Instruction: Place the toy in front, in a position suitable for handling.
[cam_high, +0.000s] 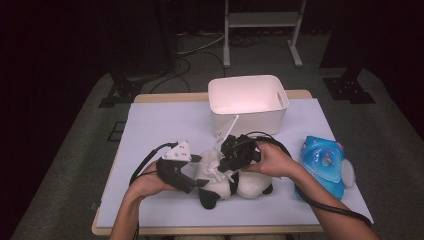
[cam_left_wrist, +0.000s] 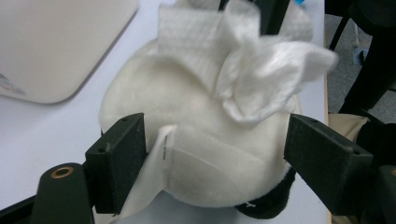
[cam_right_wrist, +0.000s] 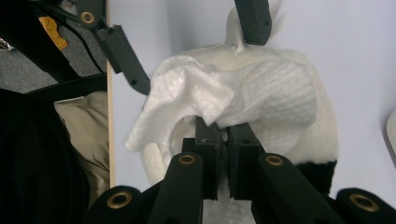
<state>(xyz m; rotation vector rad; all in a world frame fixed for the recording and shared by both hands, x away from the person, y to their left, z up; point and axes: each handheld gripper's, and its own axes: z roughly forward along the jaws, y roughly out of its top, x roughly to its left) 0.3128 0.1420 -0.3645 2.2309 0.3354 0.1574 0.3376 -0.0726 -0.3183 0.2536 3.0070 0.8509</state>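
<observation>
A white and black plush toy (cam_high: 250, 186) lies near the table's front edge. My left gripper (cam_high: 200, 176) has its jaws wide, one on each side of the toy's white body (cam_left_wrist: 187, 121). Both pads touch the fur, and a cloth label sticks out by one pad. In the left gripper view this gripper (cam_left_wrist: 215, 158) looks along the toy. My right gripper (cam_right_wrist: 223, 135) is shut on a crumpled white wipe (cam_right_wrist: 243, 93) and holds it against the top of the toy (cam_right_wrist: 322, 135). The wipe (cam_left_wrist: 252, 79) bunches over the fur. The left gripper's fingers (cam_right_wrist: 126, 51) show beyond it.
A white plastic bin (cam_high: 280, 97) stands at the back middle of the pale table (cam_high: 160, 125); its corner (cam_left_wrist: 51, 46) is close to the toy. A blue toy (cam_high: 322, 165) lies at the right. Cables trail from both grippers towards the front edge.
</observation>
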